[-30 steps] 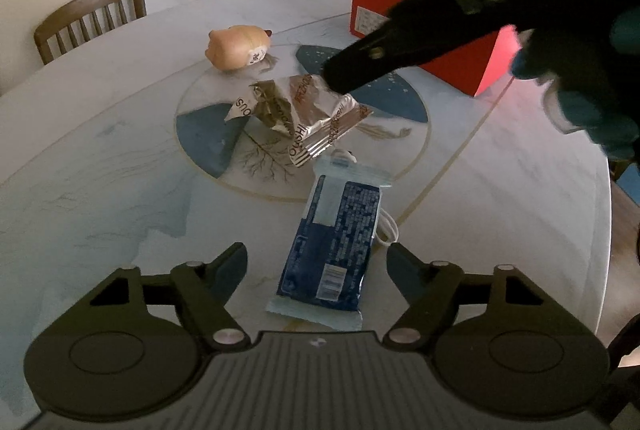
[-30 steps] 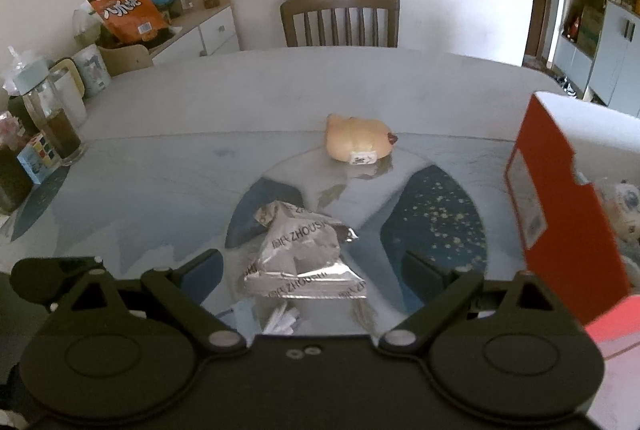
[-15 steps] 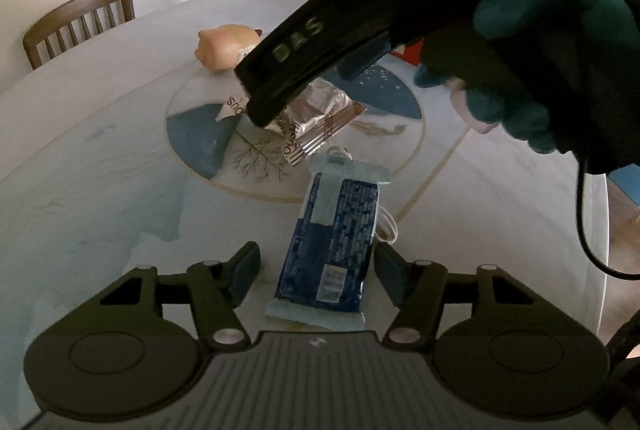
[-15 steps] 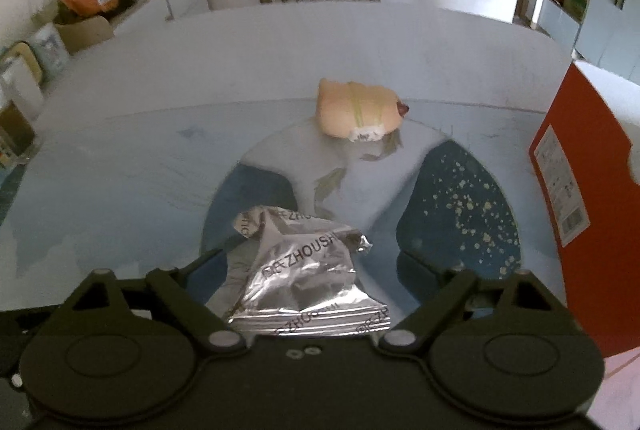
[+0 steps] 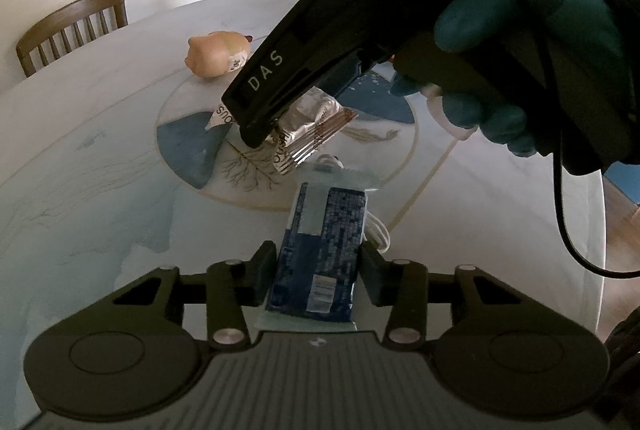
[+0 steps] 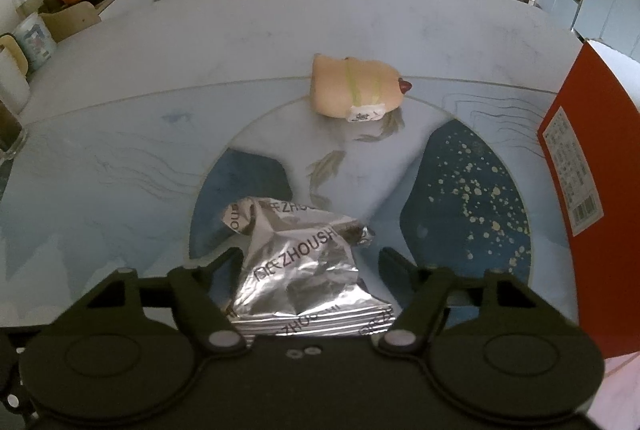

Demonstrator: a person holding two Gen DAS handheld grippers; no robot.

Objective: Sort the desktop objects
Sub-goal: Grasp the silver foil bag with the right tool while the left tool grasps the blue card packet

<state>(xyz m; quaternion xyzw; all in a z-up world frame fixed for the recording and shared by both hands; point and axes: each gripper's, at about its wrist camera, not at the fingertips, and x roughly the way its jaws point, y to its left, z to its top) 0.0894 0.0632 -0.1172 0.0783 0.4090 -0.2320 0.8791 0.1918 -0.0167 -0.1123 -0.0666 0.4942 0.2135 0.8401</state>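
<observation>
Both grippers closing: left [image 5: 318,264] around blue packet [image 5: 320,254], right [image 6: 310,262] around foil bag [image 6: 304,270]; neither pinching yet.

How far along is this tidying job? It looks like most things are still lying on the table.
Nothing visibly sorted yet. In hand: the left gripper is closing around the blue packet, and the right gripper is closing around the silver foil bag; both still lie on the table. Left: lifting both, plus the untouched pig toy. The red box stands nearby.
</observation>
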